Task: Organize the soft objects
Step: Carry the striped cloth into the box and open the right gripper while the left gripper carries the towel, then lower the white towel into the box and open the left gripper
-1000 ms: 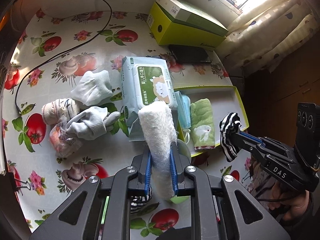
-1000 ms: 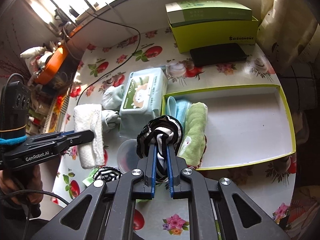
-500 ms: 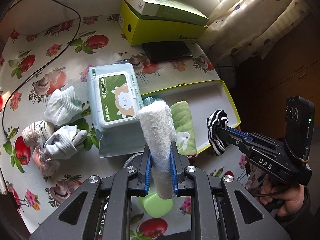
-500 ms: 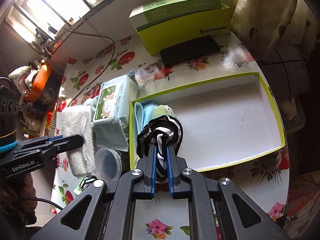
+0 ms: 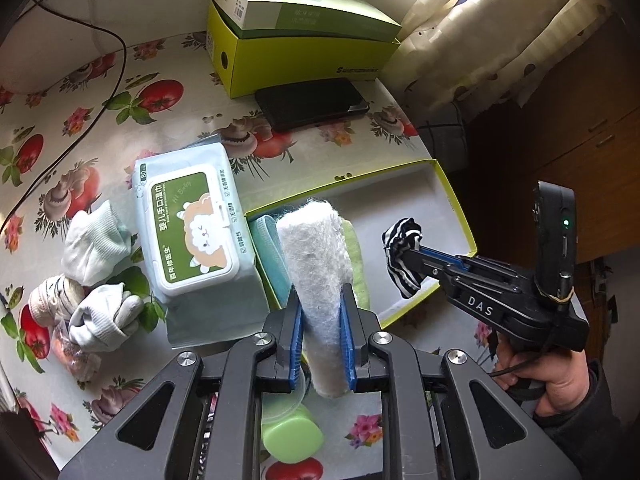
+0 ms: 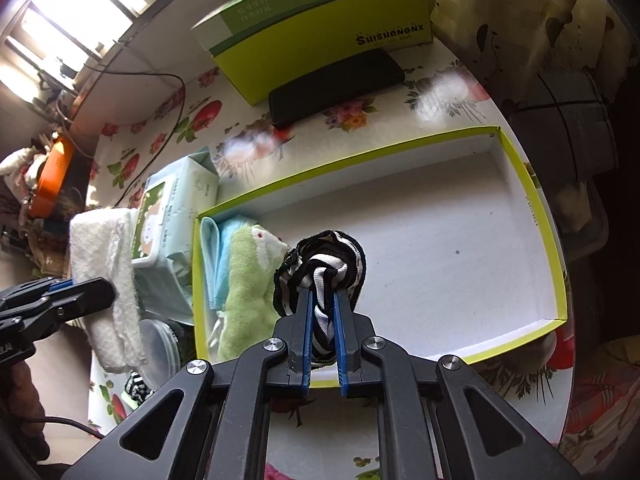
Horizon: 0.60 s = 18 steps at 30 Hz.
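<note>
Striped sock clamped in right hand-held gripper above tray.

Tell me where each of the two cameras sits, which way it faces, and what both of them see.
Left wrist: sits on the left tongs, looking down along them at the rolled white towel they clamp; the person's right hand shows.
Right wrist: sits on the right tongs, looking down at the black-and-white striped cloth bundle they clamp above the shallow yellow-green tray; no hand clearly shows.
Shared: tray, towel, bundle, green-labelled wet-wipes pack, folded green cloth.
</note>
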Each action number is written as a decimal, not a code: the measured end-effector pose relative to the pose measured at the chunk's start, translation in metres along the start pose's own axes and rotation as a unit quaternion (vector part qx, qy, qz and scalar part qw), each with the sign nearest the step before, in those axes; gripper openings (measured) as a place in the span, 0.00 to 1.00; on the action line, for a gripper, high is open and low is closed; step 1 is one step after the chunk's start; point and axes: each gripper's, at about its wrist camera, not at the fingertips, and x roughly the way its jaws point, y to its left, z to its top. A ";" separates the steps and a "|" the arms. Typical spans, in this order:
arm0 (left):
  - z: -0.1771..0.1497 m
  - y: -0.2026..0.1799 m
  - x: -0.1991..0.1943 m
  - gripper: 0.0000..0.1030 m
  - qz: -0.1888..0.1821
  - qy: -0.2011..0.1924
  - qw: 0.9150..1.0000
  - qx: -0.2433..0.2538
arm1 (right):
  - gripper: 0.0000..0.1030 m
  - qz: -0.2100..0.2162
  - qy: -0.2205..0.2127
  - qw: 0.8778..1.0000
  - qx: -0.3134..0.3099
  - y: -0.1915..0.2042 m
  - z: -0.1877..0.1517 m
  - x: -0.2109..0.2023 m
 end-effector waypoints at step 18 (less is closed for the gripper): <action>0.035 -0.030 0.030 0.17 -0.018 0.014 1.000 0.022 | 0.40 0.026 0.004 0.999 0.020 -0.009 -0.014 -0.006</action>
